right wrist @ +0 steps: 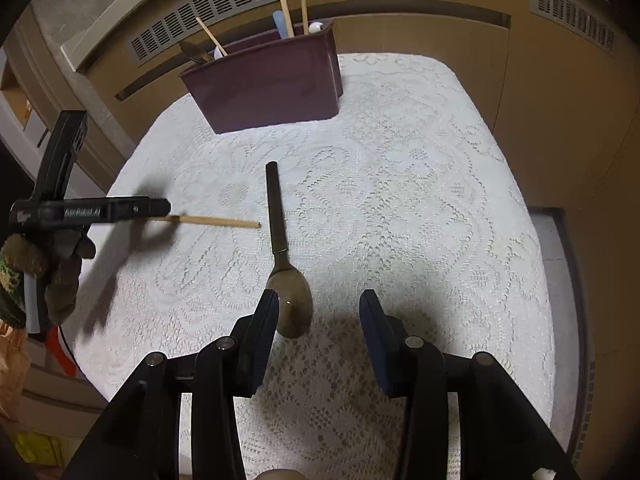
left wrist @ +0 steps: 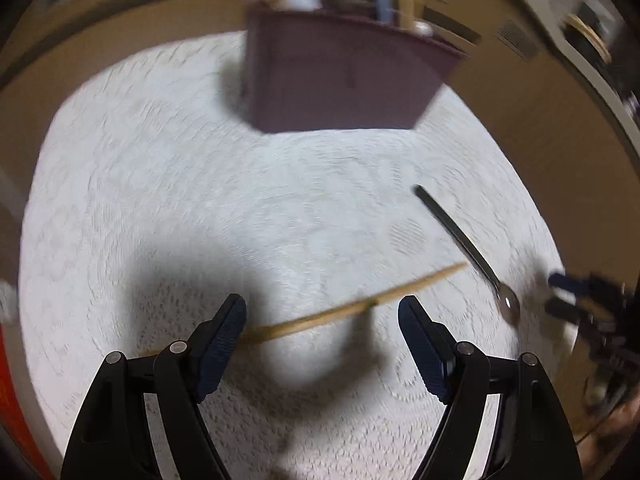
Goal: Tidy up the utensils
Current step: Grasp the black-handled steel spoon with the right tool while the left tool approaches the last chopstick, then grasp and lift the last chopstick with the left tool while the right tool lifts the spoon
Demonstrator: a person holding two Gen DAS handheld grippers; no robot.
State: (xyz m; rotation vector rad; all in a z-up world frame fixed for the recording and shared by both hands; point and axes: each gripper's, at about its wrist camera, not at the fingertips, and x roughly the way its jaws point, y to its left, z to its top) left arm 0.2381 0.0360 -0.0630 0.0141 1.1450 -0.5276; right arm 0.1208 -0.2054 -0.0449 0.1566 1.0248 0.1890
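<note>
With several utensils already standing in the maroon caddy (right wrist: 272, 80) at the desk's (right wrist: 420, 184) far edge, a chopstick (right wrist: 218, 222) and, to its right, a spoon (right wrist: 282, 248) lie unsorted before it, the left claw (left wrist: 322, 340) wide over the chopstick, the right claw (right wrist: 318, 336) part-open, gripping nothing.

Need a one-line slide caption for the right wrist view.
Right gripper open over a spoon on lace cloth; purple caddy behind.
</note>
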